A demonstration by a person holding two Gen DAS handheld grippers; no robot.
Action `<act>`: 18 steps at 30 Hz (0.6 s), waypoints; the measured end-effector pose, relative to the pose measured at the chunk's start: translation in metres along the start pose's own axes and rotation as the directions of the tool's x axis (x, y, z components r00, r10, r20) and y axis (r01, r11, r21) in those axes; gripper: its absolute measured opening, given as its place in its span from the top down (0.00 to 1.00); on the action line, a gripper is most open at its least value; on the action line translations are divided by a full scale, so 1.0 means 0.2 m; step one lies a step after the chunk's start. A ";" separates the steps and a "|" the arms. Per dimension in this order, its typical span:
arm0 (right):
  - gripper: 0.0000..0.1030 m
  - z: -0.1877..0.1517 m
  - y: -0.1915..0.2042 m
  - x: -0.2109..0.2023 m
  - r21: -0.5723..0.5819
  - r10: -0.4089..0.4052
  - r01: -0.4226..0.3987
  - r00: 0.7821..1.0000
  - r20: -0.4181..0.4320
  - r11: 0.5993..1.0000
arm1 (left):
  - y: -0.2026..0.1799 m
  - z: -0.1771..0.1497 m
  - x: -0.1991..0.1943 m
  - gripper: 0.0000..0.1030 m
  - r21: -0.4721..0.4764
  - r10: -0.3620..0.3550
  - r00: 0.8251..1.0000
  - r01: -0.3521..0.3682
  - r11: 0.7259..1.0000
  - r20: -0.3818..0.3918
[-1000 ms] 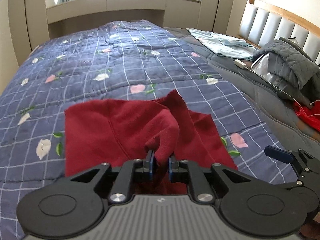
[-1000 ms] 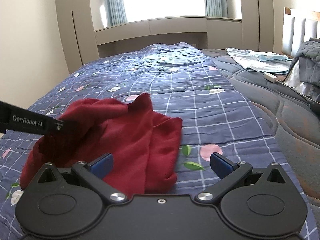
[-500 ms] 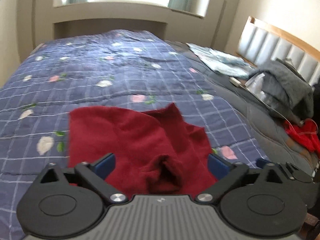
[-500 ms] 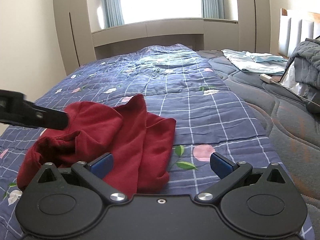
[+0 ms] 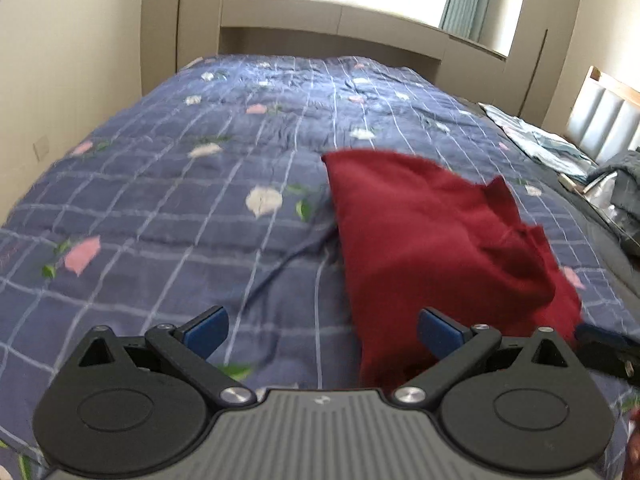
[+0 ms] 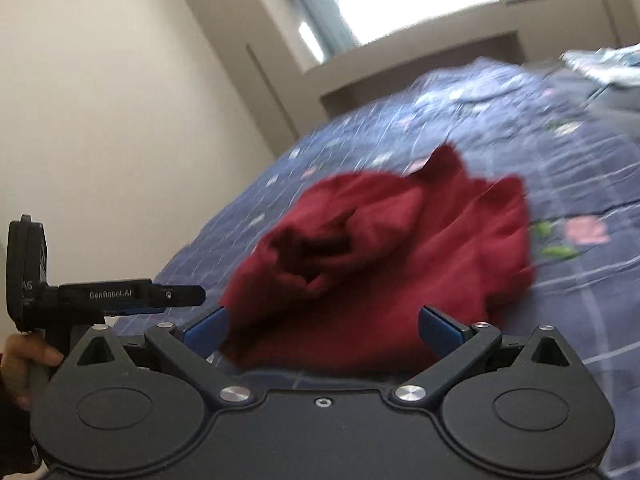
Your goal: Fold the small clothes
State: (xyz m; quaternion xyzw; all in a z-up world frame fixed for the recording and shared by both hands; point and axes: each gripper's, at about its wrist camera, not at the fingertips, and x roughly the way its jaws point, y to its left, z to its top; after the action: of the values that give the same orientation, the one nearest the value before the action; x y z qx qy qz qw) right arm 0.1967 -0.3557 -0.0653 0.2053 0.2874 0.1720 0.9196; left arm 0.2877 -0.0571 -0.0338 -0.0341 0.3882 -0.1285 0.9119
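The left claw [image 5: 320,330] is standing spread wide with nothing between its pads; its jaws have just been opening, and the red garment [image 5: 432,240] that was pinched in them is now lying free on the bed [image 5: 200,200]. In the left view the claw is hanging over bare quilt, with the garment beside its right pad. The right claw [image 6: 322,326] is also standing spread and empty, hovering just short of the garment's near edge. The garment is lying in a loose heap, one layer thrown over another, a pocket of bunched cloth gaping on its left side in the right view, a corner sticking up at the far edge.

Judging from this, a fold has been laid over and released, but it is sitting untidily, so the task is looking about midway. The next move is probably calling for each claw to take a fresh hold on an edge, the left likely at the garment's left side, and to flatten the bunched part before another fold.
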 end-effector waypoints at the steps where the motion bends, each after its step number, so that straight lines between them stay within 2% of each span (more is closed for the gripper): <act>1: 0.03 0.01 0.00 0.03 0.003 0.005 -0.005 1.000 -0.007 1.000 | -0.01 -0.02 0.01 0.00 0.012 -0.010 1.000 0.010 1.000 0.001; 4: 0.03 0.07 -0.05 0.10 0.076 0.040 -0.039 0.999 -0.018 0.996 | -0.06 -0.09 0.02 0.00 0.102 -0.035 0.999 0.033 0.994 0.016; 7: 0.03 0.15 -0.13 0.15 0.144 0.079 -0.076 0.997 -0.013 0.987 | -0.16 -0.13 0.02 0.00 0.226 -0.018 0.998 0.003 0.974 0.065; 9: 0.03 0.22 -0.18 0.20 0.173 0.094 -0.089 0.995 -0.016 0.981 | -0.24 -0.15 0.02 0.00 0.300 0.001 0.994 -0.034 0.953 0.112; 13: 0.06 0.35 -0.26 0.35 0.192 0.065 -0.055 0.997 -0.045 0.980 | -0.39 -0.15 0.01 0.01 0.416 0.013 0.980 -0.096 0.904 0.199; 16: 0.18 0.42 -0.32 0.49 0.222 0.035 -0.016 0.996 -0.079 0.975 | -0.49 -0.14 0.00 0.07 0.486 -0.021 0.970 -0.103 0.868 0.243; 17: 0.25 0.44 -0.34 0.53 0.233 0.016 0.006 0.996 -0.091 0.973 | -0.53 -0.14 0.01 0.09 0.510 -0.038 0.968 -0.098 0.854 0.250; 18: 0.35 0.46 -0.36 0.57 0.240 -0.002 0.026 0.995 -0.098 0.970 | -0.56 -0.14 0.02 0.14 0.533 -0.052 0.966 -0.095 0.840 0.253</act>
State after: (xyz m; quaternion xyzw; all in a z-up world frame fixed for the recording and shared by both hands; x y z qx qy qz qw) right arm 0.3538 -0.3936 -0.0830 0.3050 0.3519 0.1391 0.8740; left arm 0.2462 -0.1654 -0.0379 0.2126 0.2147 -0.2169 0.9283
